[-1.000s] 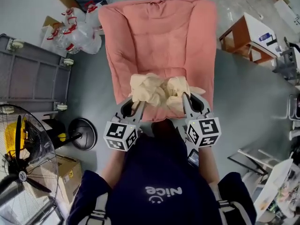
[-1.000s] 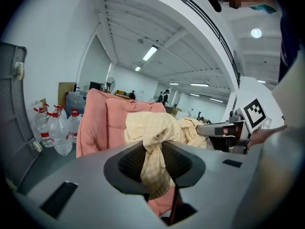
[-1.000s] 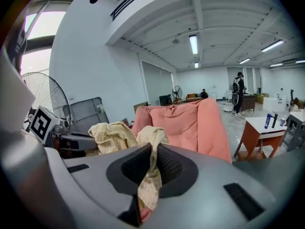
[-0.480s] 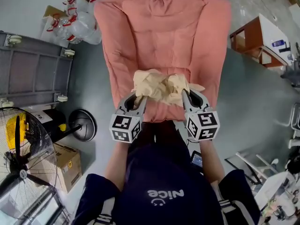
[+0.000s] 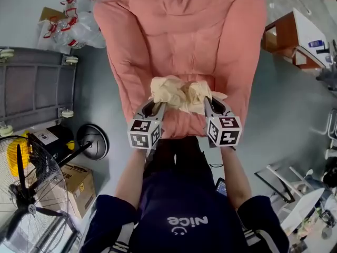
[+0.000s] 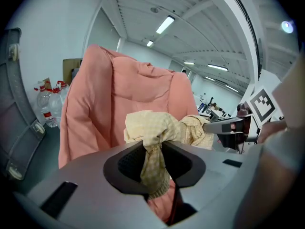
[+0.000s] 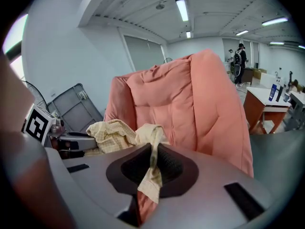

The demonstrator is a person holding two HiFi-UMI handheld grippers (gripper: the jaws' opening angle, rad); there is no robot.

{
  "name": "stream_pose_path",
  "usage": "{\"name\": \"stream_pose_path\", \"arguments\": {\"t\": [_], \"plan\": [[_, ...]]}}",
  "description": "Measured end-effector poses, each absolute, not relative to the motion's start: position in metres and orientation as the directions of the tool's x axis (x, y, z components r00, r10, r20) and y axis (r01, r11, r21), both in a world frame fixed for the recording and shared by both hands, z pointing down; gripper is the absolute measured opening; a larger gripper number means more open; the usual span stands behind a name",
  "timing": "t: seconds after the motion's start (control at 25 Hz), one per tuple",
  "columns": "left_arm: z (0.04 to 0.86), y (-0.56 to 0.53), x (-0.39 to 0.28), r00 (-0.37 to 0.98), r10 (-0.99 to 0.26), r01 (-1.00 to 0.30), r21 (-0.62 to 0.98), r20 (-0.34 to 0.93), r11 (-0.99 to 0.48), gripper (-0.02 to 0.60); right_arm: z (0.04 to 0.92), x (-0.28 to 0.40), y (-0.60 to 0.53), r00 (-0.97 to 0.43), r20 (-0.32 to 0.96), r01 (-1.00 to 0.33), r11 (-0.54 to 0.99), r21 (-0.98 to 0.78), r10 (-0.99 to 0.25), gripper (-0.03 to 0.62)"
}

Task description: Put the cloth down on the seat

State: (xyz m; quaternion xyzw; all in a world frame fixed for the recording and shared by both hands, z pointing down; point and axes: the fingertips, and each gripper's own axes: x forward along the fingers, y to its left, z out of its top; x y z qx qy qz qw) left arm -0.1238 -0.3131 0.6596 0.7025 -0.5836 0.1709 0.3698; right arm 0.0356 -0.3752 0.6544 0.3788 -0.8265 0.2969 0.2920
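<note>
- Cloth (image 5: pixel 184 94): pale yellow check, bunched in a lump over the front half of the seat (image 5: pixel 181 124), strung btwn the two claws. Can't tell if its underside rests on the cushion yet.
- Left claw (image 5: pixel 153 109): jaws closed down on a thick twisted fold at the cloth's left end, a tail of fabric hanging through behind the pads.
- Right claw (image 5: pixel 211 107): jaws nearly fully together, pinching a thin strip at the right end, w/ a tail hanging through too.
- Both claws point down and fwd, side by side at the seat's front edge, the person standing right behind them.
- Step in hand, as I read it: final lowering, then release.
- To do it well:
  - keep both claws level w/ each other so the lump lands flat, not one end first
  - aim for mid-cushion, short of the backrest (image 5: pixel 179 36) and clear of the front edge, so nothing slides off
  - let the cloth take the cushion's support before opening, no drop from height
  - open both claws wide. The left fold is bulky and the tails could snag on the pads.
  - pull back along the claws' own line, low and straight, so the tails slip out w/o dragging the cloth toward the front edge
</note>
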Motion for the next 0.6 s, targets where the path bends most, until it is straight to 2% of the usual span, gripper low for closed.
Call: {"name": "stream_pose_path", "arguments": {"t": [0.44,0.6], "plan": [[0.753,-0.339,-0.107,0.26,-0.597,-0.95,0.311,0.759,-0.018,0.123,0.76,0.055,-0.399,-0.438,0.797,-0.88,0.379,-0.286,-0.416,0.061],[0.786,-0.35,-0.1,0.26,-0.565,-0.953,0.302,0.783,-0.019,0.123,0.799,0.066,-0.404,-0.39,0.834,-0.892,0.383,-0.238,-0.39,0.061]]}}
